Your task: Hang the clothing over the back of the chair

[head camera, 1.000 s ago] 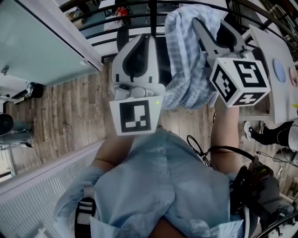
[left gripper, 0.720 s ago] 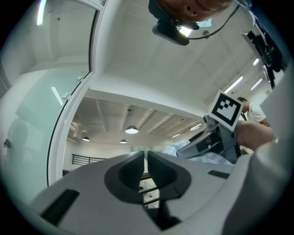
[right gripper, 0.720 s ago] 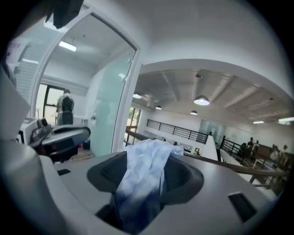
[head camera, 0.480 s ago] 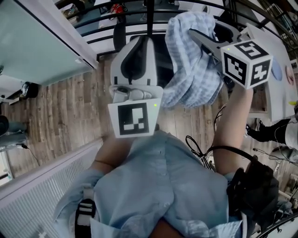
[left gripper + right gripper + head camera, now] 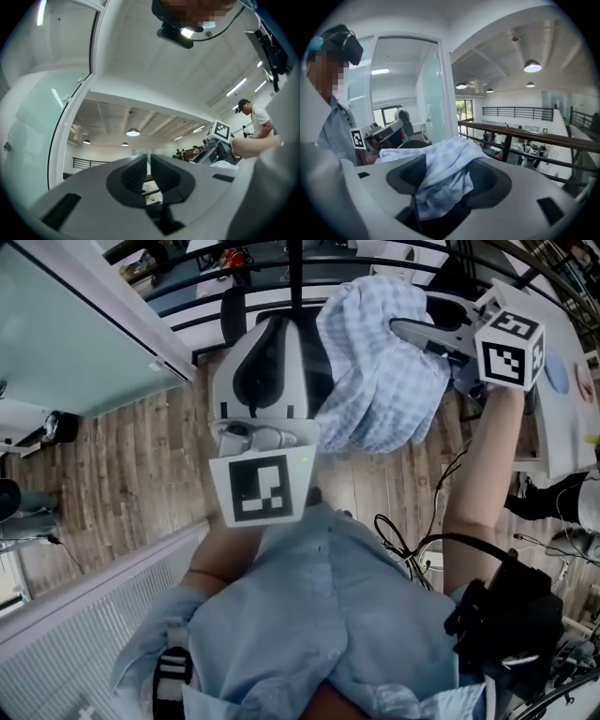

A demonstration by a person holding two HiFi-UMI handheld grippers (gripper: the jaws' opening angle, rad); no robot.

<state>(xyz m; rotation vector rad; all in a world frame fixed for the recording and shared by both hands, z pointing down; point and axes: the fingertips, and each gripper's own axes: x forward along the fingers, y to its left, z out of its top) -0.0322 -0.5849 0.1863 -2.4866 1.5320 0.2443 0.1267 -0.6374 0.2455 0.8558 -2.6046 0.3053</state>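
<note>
Right tool (image 5: 405, 333) reaches in from the right of the head view, marker cube (image 5: 511, 346) at its rear. Its own view: jaws opening, wide apart, with the checked shirt (image 5: 440, 176) lying in the gap between them. The cloth drapes over the left pad and sags into the throat. The pads do not look to be pinching it.

Left tool (image 5: 289, 326) is held out in front of the person, pointing away from the body. Its own view: jaws (image 5: 149, 165) drawn close, only a thin slit between them, nothing in it.

The shirt (image 5: 375, 381), pale blue and white check, sits bunched in a heap just right of the left tool. It is piled over the top of the black chair (image 5: 322, 367), with one fold hanging down toward the wooden floor (image 5: 122, 474). How far it hangs behind the backrest cannot be made out.

A dark railing (image 5: 234, 282) runs beyond the chair, and a frosted glass partition (image 5: 75, 324) stands at the left.
</note>
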